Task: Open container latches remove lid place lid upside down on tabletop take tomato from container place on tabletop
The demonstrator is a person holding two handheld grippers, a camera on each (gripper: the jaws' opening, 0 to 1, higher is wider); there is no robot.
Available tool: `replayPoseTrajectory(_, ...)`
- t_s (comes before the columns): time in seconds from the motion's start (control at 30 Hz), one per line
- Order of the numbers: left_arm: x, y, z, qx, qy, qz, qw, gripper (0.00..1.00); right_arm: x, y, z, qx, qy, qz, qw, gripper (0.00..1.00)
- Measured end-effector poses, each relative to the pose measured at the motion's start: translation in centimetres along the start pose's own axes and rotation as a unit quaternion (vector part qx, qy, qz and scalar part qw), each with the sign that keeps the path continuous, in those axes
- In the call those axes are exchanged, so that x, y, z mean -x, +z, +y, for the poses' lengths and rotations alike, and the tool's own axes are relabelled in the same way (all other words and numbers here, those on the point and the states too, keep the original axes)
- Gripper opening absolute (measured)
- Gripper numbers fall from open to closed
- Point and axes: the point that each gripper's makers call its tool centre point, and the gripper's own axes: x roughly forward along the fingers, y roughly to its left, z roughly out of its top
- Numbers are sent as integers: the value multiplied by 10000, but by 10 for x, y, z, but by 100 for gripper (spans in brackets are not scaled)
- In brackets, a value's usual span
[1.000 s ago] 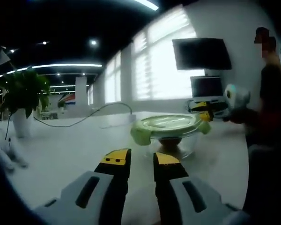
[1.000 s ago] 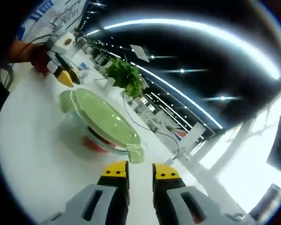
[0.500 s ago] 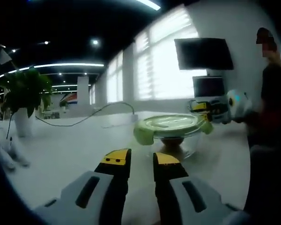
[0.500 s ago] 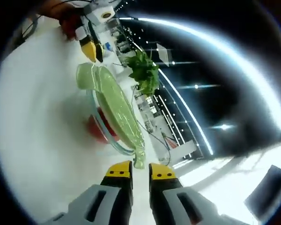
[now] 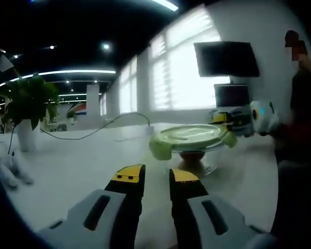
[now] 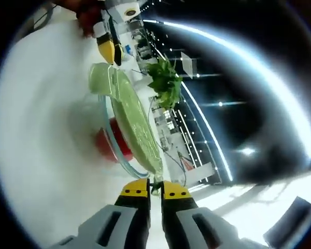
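Two views. Left gripper view: left tool (image 5: 156,175) low over white counter (image 5: 67,171), jaws narrowly parted, holding nothing; glass container (image 5: 193,155) with green lid (image 5: 189,136) just beyond, right tool (image 5: 225,120) at its far right latch; potted plant (image 5: 26,111) far left.

Right gripper view: right tool (image 6: 155,189) pinching near latch (image 6: 156,181) between almost closed jaws; red tomato (image 6: 113,146) inside container; left tool (image 6: 108,47) at far latch.

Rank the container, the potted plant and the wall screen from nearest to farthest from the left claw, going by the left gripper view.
From the left claw:
1. Container with its green lid, just ahead and slightly right on the white table.
2. Potted plant, far left, farther back on the table.
3. Wall screen, upper right, mounted on the wall beyond the table.
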Motion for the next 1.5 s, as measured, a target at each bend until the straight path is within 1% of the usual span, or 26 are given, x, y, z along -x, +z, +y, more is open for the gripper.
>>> replayPoseTrajectory(0.07, 0, 0, 1, 19, 10, 2, 10000, 20, 1, -2, -1, 26, -18, -18, 10000, 2)
replayPoseTrajectory(0.13, 0, 0, 1, 15, 20, 10, 10000, 20, 3, 0, -4, 98, -38, -77, 9999, 1)
replayPoseTrajectory(0.33, -1, -1, 0, -10, 16, 36, 10000, 20, 6, 8, -13, 475, -30, -209, 9986, 0)
replayPoseTrajectory(0.37, -1, -1, 1, -7, 20, 34, 10000, 20, 6, 9, -14, 588, -39, -230, 9980, 0)
replayPoseTrajectory(0.5, -1, -1, 1, 2, 35, 27, 10000, 20, 8, 15, -22, 758, -94, -308, 9966, 0)
replayPoseTrajectory(0.53, 0, -1, 1, 1, 37, 28, 10000, 20, 8, 20, -26, 795, -144, -421, 9958, 0)
replayPoseTrajectory(0.63, -1, -1, 2, -9, 40, 35, 10000, 20, 9, 29, -33, 931, -169, -532, 9941, 0)
replayPoseTrajectory(0.67, -1, -1, 1, -7, 39, 37, 10000, 20, 9, 33, -36, 1109, -187, -582, 9920, 0)
replayPoseTrajectory(0.73, -1, -1, 2, -10, 42, 34, 10000, 20, 8, 41, -39, 1465, -164, -555, 9875, 0)
replayPoseTrajectory(0.9, -1, -1, 2, 8, 42, 27, 10000, 20, 5, 50, -50, 1544, -160, -701, 9854, 0)
replayPoseTrajectory(1.03, -1, -1, 2, 12, 49, 23, 10000, 20, 3, 57, -59, 1551, -166, -753, 9849, 0)
replayPoseTrajectory(1.1, 0, -1, 3, 26, 53, 14, 10000, 20, 1, 62, -64, 1308, -118, -787, 9882, 0)
replayPoseTrajectory(1.13, 0, -1, 3, 31, 55, 9, 10000, 20, 0, 64, -66, 1287, -113, -808, 9883, 0)
replayPoseTrajectory(1.2, 0, 0, 3, 44, 60, 3, 10000, 20, -3, 68, -70, 998, -37, -844, 9914, 0)
replayPoseTrajectory(1.3, 0, 0, 4, 55, 66, 0, 10000, 20, -9, 71, -77, 770, 59, -822, 9936, 0)
replayPoseTrajectory(1.4, 0, 0, 4, 57, 65, 2, 10000, 20, -18, 75, -85, 635, 160, -835, 9944, 0)
replayPoseTrajectory(1.5, 0, 0, 4, 74, 64, -7, 10000, 20, -28, 81, -92, 598, 332, -866, 9939, 0)
